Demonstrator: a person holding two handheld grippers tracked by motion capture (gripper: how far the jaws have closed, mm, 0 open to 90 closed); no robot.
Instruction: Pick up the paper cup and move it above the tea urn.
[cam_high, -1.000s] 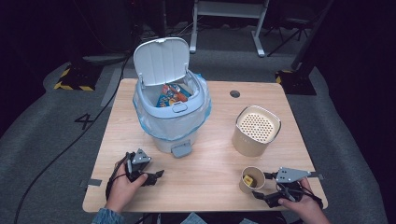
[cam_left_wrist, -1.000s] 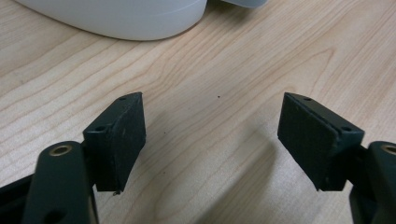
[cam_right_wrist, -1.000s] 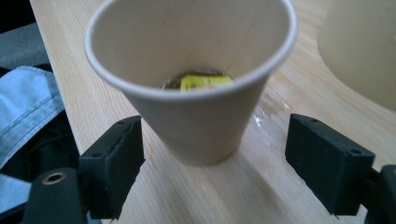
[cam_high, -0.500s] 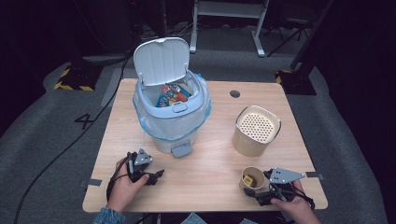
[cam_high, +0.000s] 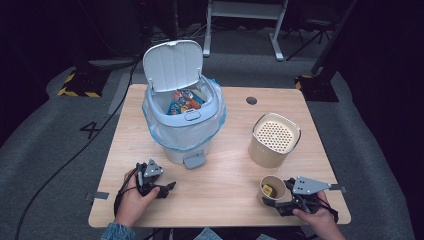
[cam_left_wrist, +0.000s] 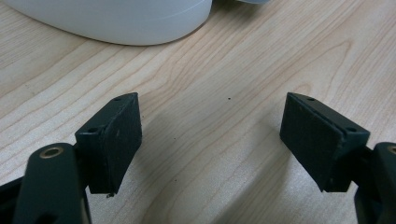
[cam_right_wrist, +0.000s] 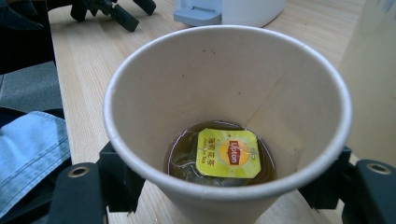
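**Near the bin, a cup in the tongs**

In front of the bin (cam_high: 184, 117), to its right past the tan canister (cam_high: 274, 140), stands the paper cup (cam_high: 272, 188) with a tea bag (cam_right_wrist: 227, 152) in a little tea. The right gripper (cam_high: 276, 203) has just been closing its jaws, which now press the cup's sides. Left of the bin's pedal (cam_high: 194, 160), the left gripper (cam_high: 169, 188) rests on the table (cam_high: 230, 170), jaws spread apart with nothing between them.

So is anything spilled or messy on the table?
Nothing looks spilled. The paper cup stands upright between the right gripper pads, which have just been closing on it, with a tea bag sitting in a little brown liquid. The bin stands open with its liner in place.
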